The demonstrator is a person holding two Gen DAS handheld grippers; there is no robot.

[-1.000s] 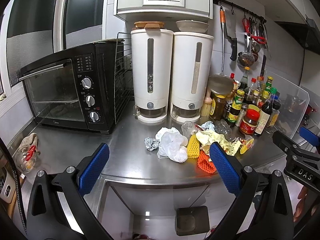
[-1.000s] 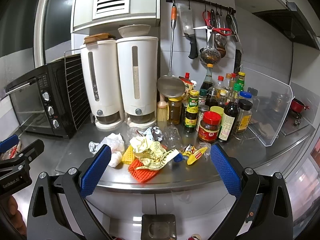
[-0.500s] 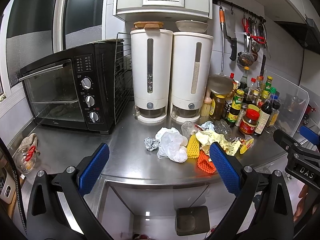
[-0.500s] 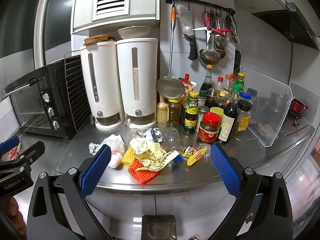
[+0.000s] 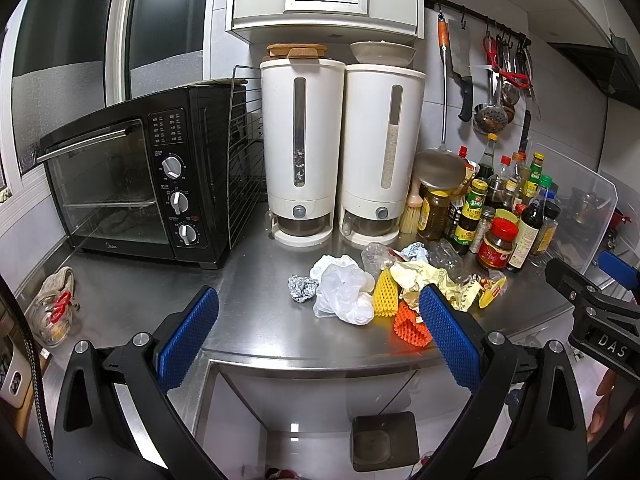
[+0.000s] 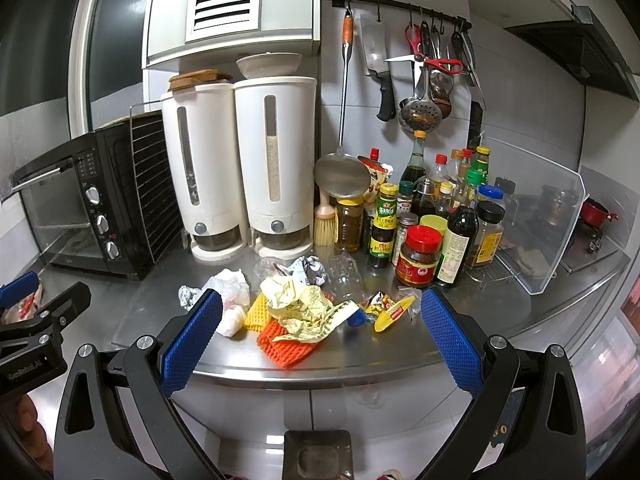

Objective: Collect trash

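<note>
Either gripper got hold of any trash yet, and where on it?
Nothing is held. The left gripper and right gripper are both open and empty, short of the trash pile on the steel counter.

Two white dispensers [image 5: 304, 152] [image 5: 382, 160], one oven [image 5: 132, 184]

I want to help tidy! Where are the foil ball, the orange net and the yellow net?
foil ball [image 5: 302, 288], left wrist view, middle of the crumpled ball
orange net [image 6: 285, 346], right wrist view, its front mesh
yellow net [image 5: 385, 295], left wrist view, its middle
</note>
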